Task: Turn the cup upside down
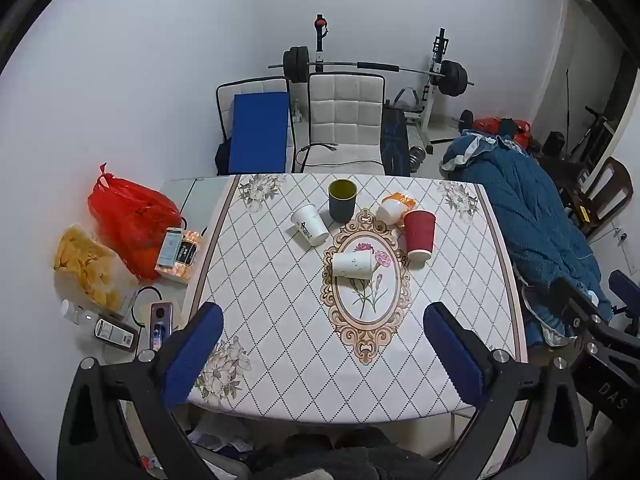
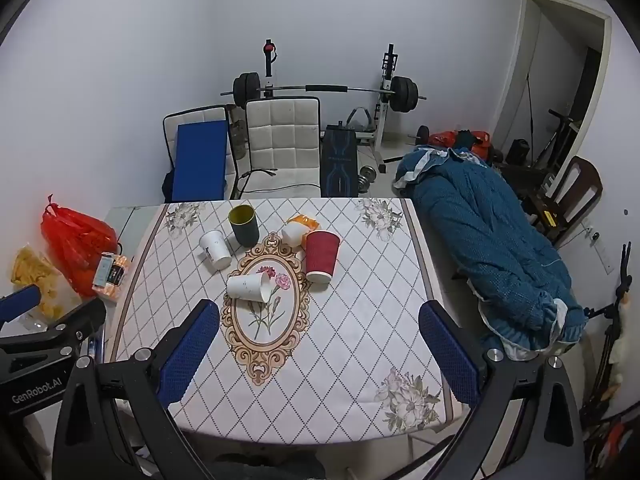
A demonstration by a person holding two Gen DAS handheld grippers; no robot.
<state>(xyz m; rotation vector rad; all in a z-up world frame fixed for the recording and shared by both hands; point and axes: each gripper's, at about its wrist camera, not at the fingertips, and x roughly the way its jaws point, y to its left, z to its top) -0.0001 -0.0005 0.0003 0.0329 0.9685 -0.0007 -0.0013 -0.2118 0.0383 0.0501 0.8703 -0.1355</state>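
Red cup (image 2: 322,256) and the rest untouched on the tabletop (image 2: 360,320), both jaws wide apart and empty, approach pending: reach in, grasp one, invert it.

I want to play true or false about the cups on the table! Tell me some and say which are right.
1. The red cup stands mouth up. False: its mouth is down.
2. The dark cup stands upright, mouth open to the top. True.
3. The speckled white cup lies on its side. True.
4. The left claw holds a cup. False: it is open and holds nothing.
5. The right claw is open. True.
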